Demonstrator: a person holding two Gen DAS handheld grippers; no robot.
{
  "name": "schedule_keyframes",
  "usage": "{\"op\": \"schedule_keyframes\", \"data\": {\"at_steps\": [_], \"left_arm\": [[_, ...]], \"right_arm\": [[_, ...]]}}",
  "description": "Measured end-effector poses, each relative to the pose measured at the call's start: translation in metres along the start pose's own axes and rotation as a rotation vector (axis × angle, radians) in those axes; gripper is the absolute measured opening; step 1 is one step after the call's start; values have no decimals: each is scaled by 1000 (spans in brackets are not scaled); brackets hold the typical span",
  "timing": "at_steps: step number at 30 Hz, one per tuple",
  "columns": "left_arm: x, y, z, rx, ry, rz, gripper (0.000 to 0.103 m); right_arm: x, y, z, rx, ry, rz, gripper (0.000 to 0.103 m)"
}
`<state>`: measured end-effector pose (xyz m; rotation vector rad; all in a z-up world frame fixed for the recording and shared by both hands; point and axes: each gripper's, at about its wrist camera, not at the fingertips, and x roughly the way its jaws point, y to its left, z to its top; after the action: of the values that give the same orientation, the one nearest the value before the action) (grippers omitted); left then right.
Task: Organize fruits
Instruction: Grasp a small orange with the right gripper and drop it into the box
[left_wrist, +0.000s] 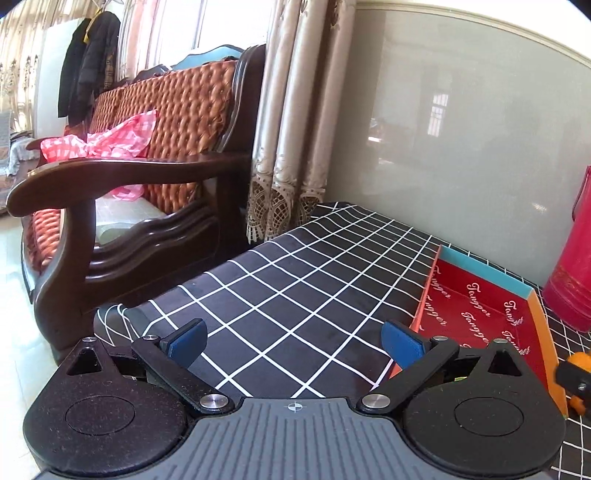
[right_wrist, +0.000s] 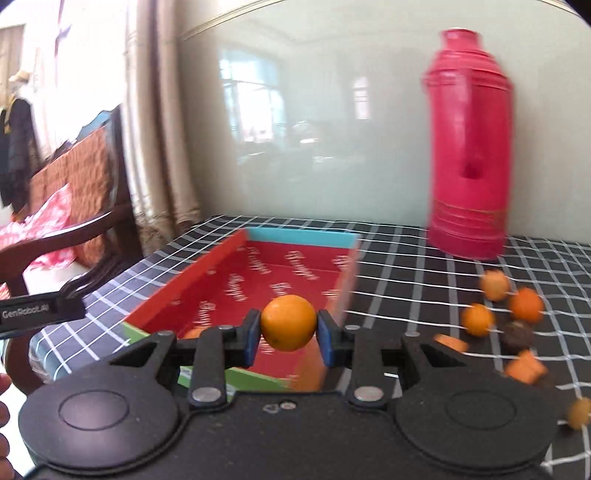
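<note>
My right gripper (right_wrist: 289, 334) is shut on an orange (right_wrist: 289, 322) and holds it above the near end of the red cardboard tray (right_wrist: 207, 273). Another orange piece (right_wrist: 194, 332) lies inside the tray behind the left finger. Several small oranges (right_wrist: 524, 304) and a dark fruit (right_wrist: 518, 336) lie on the checked cloth to the right of the tray. My left gripper (left_wrist: 295, 341) is open and empty over the cloth, left of the same tray (left_wrist: 491, 306).
A red thermos (right_wrist: 469, 147) stands at the back right against the wall. A wooden sofa (left_wrist: 122, 206) with a pink bag stands off the table's left edge. The black checked tablecloth (left_wrist: 295, 266) covers the table.
</note>
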<state>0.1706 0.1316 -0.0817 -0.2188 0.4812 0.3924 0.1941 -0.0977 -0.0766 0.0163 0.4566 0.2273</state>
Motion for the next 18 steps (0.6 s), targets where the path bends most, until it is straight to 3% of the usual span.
{"op": "schedule_keyframes", "data": {"at_steps": [6,10,11,13,17,18], "left_arm": [[1,1,0,-4,1,-4,100],[-2,-8,-1,17,-4,-22,100],[-4,-12,-2,26,-8,-31,100],[-8,-22,-3,52,-20,-57,100],[-22,-47,-8,123,-62,-132,100],[-26,-55,-10,145,-71,-159,100]], "right_arm": [[2,11,-3,-27,7,-11,32],[-19,-9,-3,10,-39,-47,48],[-25,-16,-3,19,-51,-69,52],[-37,-31,-5,32,-71,-132,70],[-59,-65,-11,63,-98,-302,84],[-64,-74,-12,80,-105,-347,96]]}}
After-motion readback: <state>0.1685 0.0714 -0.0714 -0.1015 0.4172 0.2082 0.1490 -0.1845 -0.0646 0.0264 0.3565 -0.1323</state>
